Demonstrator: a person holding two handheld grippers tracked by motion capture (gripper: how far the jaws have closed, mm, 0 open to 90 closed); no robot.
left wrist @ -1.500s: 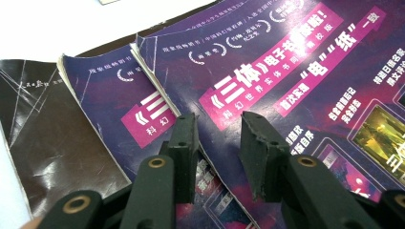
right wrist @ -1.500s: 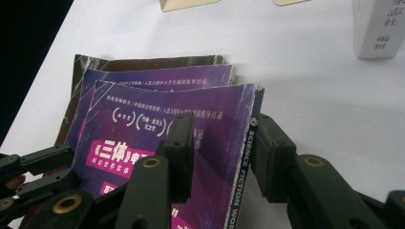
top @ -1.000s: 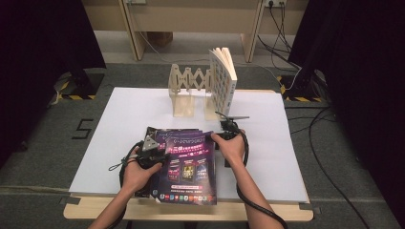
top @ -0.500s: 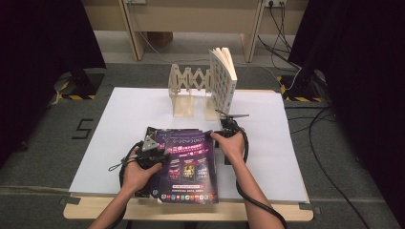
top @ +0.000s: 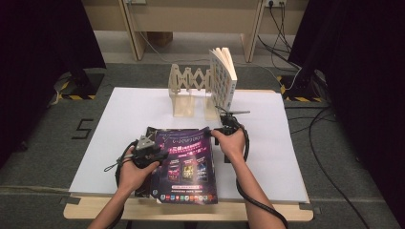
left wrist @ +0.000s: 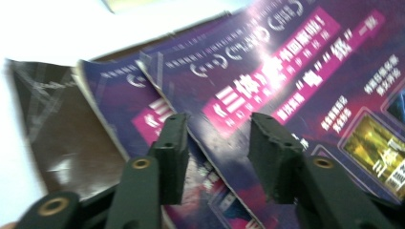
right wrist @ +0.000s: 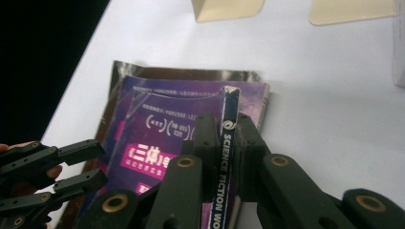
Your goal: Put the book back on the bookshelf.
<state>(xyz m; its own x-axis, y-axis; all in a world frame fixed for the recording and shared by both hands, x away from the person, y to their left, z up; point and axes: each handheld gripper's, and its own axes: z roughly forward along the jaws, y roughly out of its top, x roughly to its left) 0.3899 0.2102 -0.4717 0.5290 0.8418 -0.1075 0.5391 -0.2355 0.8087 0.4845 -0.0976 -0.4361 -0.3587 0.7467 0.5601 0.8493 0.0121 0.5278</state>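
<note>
White table (top: 296, 157), bearing at 12 o'clock a wooden folding rack (top: 188, 88) with an upright book (top: 223, 76); at 6 o'clock a stack of purple magazines (top: 188, 162); right gripper (right wrist: 224, 138), jaws just closing, clamped on the top magazine's spine; left gripper (left wrist: 217, 143), jaws just opening, apart over the cover

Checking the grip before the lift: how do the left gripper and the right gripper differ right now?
The right gripper has just been closing and pinches the top magazine's spine; the left gripper has just been opening, jaws apart over the cover, gripping nothing. Right sits at the spine edge, left at the opposite edge. Both work the same magazine stack.
</note>
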